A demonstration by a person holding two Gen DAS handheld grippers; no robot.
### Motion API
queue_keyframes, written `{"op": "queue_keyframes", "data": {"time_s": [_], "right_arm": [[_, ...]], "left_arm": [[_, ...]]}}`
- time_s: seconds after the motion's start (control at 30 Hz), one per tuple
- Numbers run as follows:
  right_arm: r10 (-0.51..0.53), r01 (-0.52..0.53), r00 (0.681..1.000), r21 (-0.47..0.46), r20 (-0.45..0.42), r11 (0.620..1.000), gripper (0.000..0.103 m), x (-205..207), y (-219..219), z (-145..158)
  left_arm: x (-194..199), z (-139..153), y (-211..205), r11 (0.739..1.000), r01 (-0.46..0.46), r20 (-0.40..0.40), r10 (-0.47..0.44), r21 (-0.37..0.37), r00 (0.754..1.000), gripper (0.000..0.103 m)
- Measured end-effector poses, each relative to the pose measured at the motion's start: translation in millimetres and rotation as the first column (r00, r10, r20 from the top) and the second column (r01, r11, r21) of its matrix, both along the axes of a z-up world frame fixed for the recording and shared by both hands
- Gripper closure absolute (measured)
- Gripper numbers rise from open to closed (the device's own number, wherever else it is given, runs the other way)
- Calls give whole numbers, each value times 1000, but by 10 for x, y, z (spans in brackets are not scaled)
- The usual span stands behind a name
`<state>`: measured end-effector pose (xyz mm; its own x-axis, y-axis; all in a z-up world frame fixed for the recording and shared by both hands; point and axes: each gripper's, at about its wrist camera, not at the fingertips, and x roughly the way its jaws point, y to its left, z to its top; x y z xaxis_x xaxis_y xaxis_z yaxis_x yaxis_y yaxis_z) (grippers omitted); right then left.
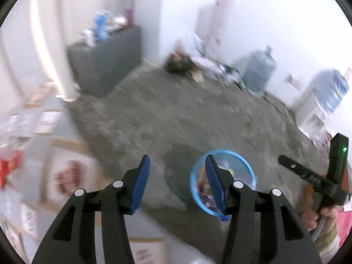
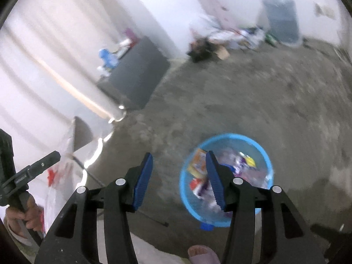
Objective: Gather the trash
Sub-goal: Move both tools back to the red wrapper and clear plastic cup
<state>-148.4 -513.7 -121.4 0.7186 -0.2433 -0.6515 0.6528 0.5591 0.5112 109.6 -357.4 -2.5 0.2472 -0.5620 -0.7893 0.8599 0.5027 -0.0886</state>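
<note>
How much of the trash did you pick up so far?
Some is done: the blue basket on the floor already holds wrappers and packets. Right now nothing is in hand; the left claw and right claw are both open and hold nothing. What is left looks like the messy pile by the far wall, though the blur hides what is in it.

Both wrist cameras look down from well above the concrete floor point(image 1: 198, 114), facing the far wall. Each view takes in the blue basket point(image 2: 226, 140), the grey cabinet point(image 1: 105, 66) and the water jug point(image 2: 281, 17); the right view sits nearer the basket.
</note>
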Motion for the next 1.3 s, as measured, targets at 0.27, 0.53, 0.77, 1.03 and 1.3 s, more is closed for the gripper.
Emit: {"op": "queue_keyframes", "data": {"time_s": [0.27,0.53,0.77,1.03,1.3], "right_arm": [[248,-241,968,-131,43,962,55,922,399,601],[511,-497,859,-175,37,850,52,2284,1097,965],[654,-649,756,-138,-9,748,50,3439,1688,1023],[688,-689,725,-36,-35,724,49,4326,1943,912],[638,-627,762,123,-110,769,50,5119,1898,719]], "left_arm": [[721,472,1452,941,-270,81,291,-204,953,53],[1479,394,2471,873,-430,54,452,-229,890,53],[2065,45,2698,854,-481,-25,486,-201,874,53],[2619,-188,2623,865,-478,-65,474,-153,878,53],[2881,-466,2591,859,-509,-58,506,-61,861,55]]}}
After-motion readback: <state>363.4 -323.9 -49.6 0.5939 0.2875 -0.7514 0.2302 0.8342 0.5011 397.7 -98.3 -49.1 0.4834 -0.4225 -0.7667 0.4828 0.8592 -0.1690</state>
